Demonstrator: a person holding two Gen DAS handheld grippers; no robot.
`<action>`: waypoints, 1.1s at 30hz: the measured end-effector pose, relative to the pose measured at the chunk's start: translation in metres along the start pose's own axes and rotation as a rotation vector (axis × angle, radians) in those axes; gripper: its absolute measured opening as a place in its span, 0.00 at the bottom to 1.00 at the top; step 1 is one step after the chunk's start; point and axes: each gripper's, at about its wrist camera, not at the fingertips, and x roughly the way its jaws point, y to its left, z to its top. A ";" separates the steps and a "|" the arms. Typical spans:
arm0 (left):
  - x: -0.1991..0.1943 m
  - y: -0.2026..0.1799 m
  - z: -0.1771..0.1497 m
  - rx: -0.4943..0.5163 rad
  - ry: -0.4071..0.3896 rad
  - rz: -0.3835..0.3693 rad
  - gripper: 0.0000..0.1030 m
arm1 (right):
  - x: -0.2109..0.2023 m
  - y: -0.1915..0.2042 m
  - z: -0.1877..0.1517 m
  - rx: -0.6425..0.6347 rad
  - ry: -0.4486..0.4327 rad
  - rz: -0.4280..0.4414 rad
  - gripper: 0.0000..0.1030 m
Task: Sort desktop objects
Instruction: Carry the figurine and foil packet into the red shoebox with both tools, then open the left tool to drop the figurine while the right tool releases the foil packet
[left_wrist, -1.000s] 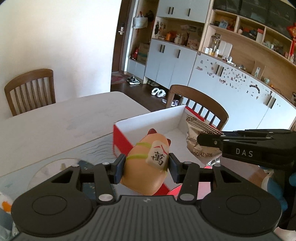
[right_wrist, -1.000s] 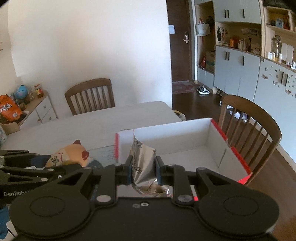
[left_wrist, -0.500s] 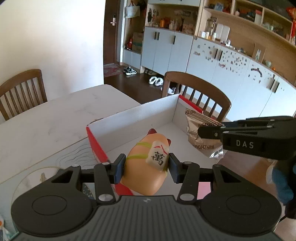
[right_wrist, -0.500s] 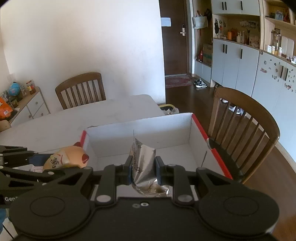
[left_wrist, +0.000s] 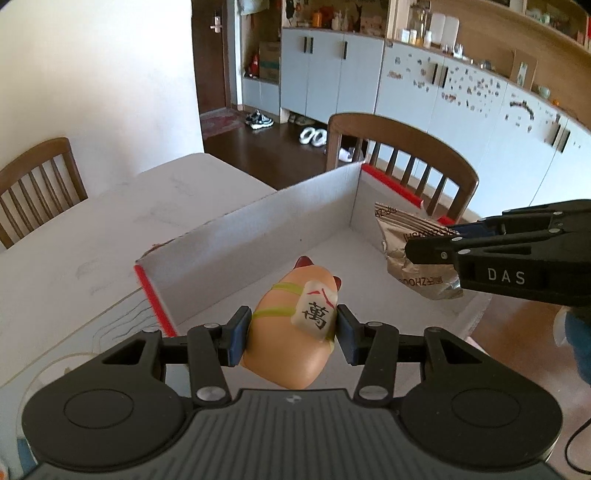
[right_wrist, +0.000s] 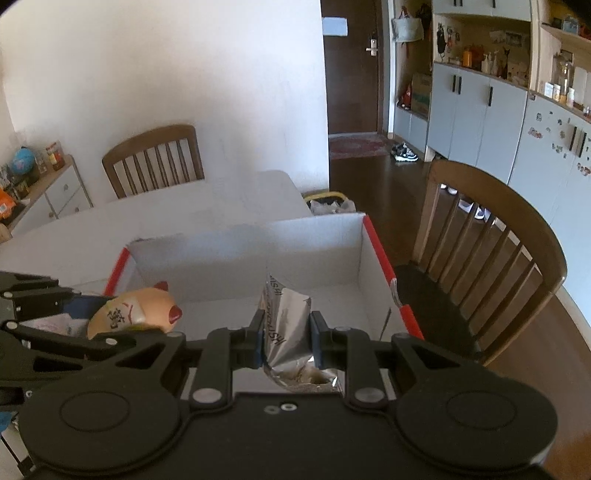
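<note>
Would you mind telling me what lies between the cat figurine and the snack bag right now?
Only the bare white floor of the cardboard box: in the left wrist view nothing sits between the cat figurine and the snack bag.

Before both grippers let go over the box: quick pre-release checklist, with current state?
1. Left gripper clamped on cat figurine: ok.
2. Right gripper clamped on foil snack bag: ok.
3. Figurine over the box interior: ok.
4. Bag over the box interior: ok.
5. Items touching the box floor: cannot tell.
6. Box floor bare under both items: ok as far as visible.
</note>
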 end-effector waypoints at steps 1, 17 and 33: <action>0.005 0.000 0.002 0.001 0.011 -0.005 0.46 | 0.003 -0.003 0.000 -0.004 0.005 -0.004 0.22; 0.063 -0.010 0.014 0.100 0.156 0.002 0.46 | 0.045 -0.024 -0.009 -0.079 0.075 -0.041 0.22; 0.095 -0.006 0.011 0.101 0.341 -0.002 0.46 | 0.057 -0.024 -0.019 -0.110 0.140 -0.002 0.21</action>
